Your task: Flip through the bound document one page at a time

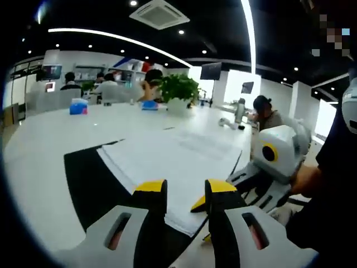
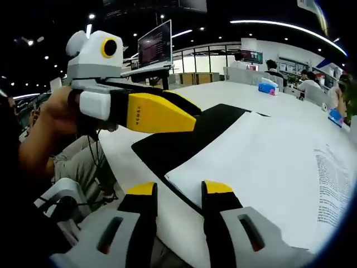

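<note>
Document (image 1: pixel 173 159) lies open on black mat (image 1: pixel 92 181); left gripper (image 1: pixel 186 190) and right gripper (image 2: pixel 178 192) at its near edge, jaws released.

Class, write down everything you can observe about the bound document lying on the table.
The bound document is a stack of white paper pages lying flat on a black mat on the white table. Its top page carries faint printed text, seen more clearly near the right edge in the right gripper view. The near edge shows layered sheets. The left gripper hovers at that near edge; whether its jaws touch the paper is unclear.
</note>
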Available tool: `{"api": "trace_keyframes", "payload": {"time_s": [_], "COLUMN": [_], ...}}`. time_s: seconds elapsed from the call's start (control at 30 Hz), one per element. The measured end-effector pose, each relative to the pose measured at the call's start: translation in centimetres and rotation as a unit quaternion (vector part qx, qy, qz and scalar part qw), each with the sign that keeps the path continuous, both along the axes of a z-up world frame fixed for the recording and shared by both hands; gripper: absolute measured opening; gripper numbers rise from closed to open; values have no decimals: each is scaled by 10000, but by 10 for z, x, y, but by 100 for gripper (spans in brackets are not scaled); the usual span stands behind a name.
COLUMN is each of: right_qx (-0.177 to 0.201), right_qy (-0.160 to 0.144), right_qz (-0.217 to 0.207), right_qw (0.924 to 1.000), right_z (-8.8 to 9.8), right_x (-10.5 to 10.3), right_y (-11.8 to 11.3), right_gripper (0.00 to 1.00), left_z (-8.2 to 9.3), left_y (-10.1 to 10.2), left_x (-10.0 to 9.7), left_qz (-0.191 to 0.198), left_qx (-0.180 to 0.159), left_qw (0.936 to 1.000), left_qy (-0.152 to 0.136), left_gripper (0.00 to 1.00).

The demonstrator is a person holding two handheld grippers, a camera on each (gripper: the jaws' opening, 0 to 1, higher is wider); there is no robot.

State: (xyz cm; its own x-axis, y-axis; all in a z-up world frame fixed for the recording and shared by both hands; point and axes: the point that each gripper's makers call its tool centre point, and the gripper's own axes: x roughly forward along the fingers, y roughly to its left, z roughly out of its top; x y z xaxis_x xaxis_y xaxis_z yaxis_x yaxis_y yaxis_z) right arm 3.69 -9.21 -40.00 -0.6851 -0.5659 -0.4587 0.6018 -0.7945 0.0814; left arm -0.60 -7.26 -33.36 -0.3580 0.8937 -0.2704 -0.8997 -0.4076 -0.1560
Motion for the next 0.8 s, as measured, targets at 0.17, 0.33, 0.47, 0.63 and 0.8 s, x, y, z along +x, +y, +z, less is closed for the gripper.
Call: {"api": "trace_keyframes", "payload": {"time_s": [0.17, 0.33, 0.47, 0.63, 0.8], "right_qx": [43, 74, 180, 329, 249], "right_qy": [62, 7, 61, 135, 143], "right_qz": [18, 7, -7, 14, 1], "right_qw": [10000, 10000, 9998, 9994, 9996], "right_z": [0, 0, -1, -2, -1], "right_x": [1, 1, 2, 3, 3], "right_y": [1, 2, 1, -1, 0], "right_gripper": [31, 29, 29, 32, 32], "left_z": [-25, -33, -42, -51, -64], "left_y": [18, 28, 35, 45, 51], "left_x": [-11, -23, -31, -34, -27], "left_qz": [-212, -228, -283, -322, -411], "left_qx": [-385, -551, -844, -996, -1297], "left_qw": [9986, 9979, 9959, 9944, 9907], "left_qy": [-303, -240, -150, -133, -79], "left_gripper": [24, 24, 24, 24, 24]}}
